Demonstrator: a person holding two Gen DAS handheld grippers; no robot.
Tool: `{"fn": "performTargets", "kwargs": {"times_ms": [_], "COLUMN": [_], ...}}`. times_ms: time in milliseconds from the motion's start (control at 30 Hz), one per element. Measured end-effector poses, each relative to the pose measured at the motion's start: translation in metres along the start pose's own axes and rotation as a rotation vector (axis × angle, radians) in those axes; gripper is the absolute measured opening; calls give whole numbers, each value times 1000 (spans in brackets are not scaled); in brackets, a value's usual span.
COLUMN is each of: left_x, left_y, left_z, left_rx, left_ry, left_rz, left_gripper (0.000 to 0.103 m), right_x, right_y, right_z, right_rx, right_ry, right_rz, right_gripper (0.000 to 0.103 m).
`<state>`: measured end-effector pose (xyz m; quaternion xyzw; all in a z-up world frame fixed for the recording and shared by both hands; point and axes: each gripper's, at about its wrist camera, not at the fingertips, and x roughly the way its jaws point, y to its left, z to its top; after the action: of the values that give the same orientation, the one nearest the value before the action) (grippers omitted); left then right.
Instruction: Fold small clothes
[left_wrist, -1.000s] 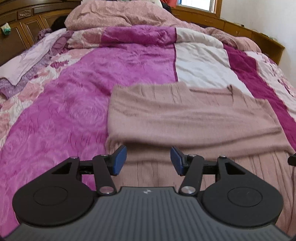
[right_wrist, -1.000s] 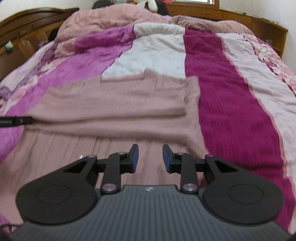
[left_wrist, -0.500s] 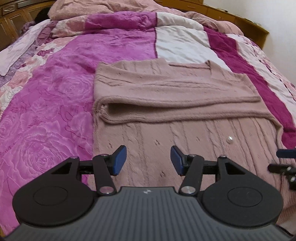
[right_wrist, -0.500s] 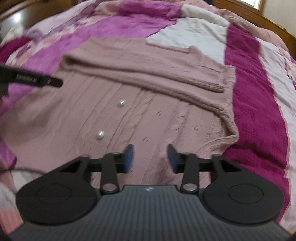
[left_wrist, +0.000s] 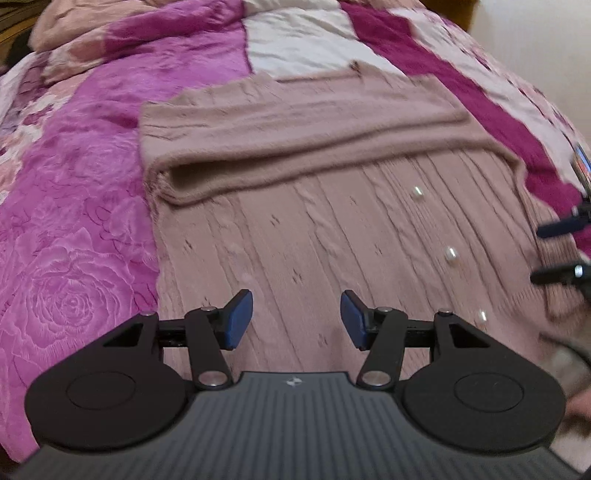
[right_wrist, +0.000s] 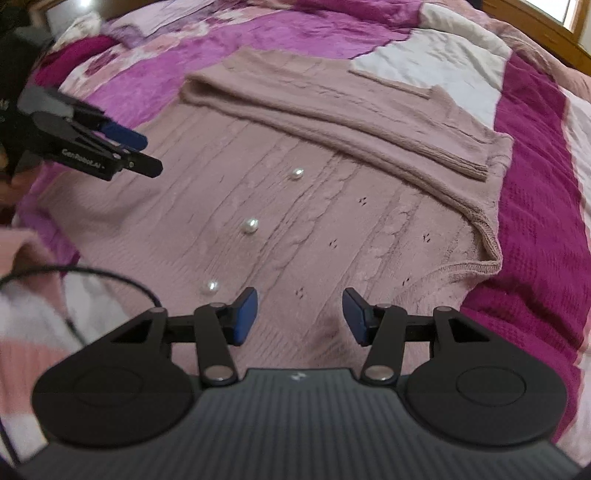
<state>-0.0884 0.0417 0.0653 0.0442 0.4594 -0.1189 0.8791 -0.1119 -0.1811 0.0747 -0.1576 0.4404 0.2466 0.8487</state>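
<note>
Sweater (left_wrist: 332, 236) lies flat on the bed quilt (left_wrist: 74, 258), top part folded over. The right view alone shows three pearl buttons (right_wrist: 249, 225) sharply (the left view blurs them). Left gripper (left_wrist: 296, 319) and right gripper (right_wrist: 299, 315): jaws apart, empty; the right jaws have just been opening

White lettering is printed along the side of the left gripper (right_wrist: 122, 151), seen from the right wrist — it reads roughly "CenRobot.Ai", partly blurred. No other legible text is shown.
</note>
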Motion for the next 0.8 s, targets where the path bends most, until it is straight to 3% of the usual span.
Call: {"fn": "performTargets", "kwargs": {"times_ms": [167, 533, 567, 600, 633, 733, 800], "left_x": [-12, -34, -35, -38, -39, -45, -45], "left_y": [-7, -25, -26, -28, -29, -32, -33], "left_z": [-14, -28, -28, -28, -28, -29, -31], "left_rx": [9, 61, 68, 74, 78, 88, 95], "left_ry": [-5, -41, -43, -47, -48, -58, -56], "left_rz": [-26, -56, -59, -65, -69, -86, -93], "left_gripper": [61, 61, 61, 61, 61, 61, 61], "right_x": [-5, 0, 0, -1, -1, -17, -31], "right_y": [8, 8, 8, 10, 10, 6, 2], "right_z": [-10, -32, -33, -34, -34, -34, -35], "right_rx": [-69, -3, -8, -17, -22, 13, 28], "right_ry": [38, 75, 73, 67, 61, 11, -26], "right_rz": [-83, -91, -97, -107, -125, -160, -225], "right_gripper": [53, 52, 48, 32, 22, 6, 6]}}
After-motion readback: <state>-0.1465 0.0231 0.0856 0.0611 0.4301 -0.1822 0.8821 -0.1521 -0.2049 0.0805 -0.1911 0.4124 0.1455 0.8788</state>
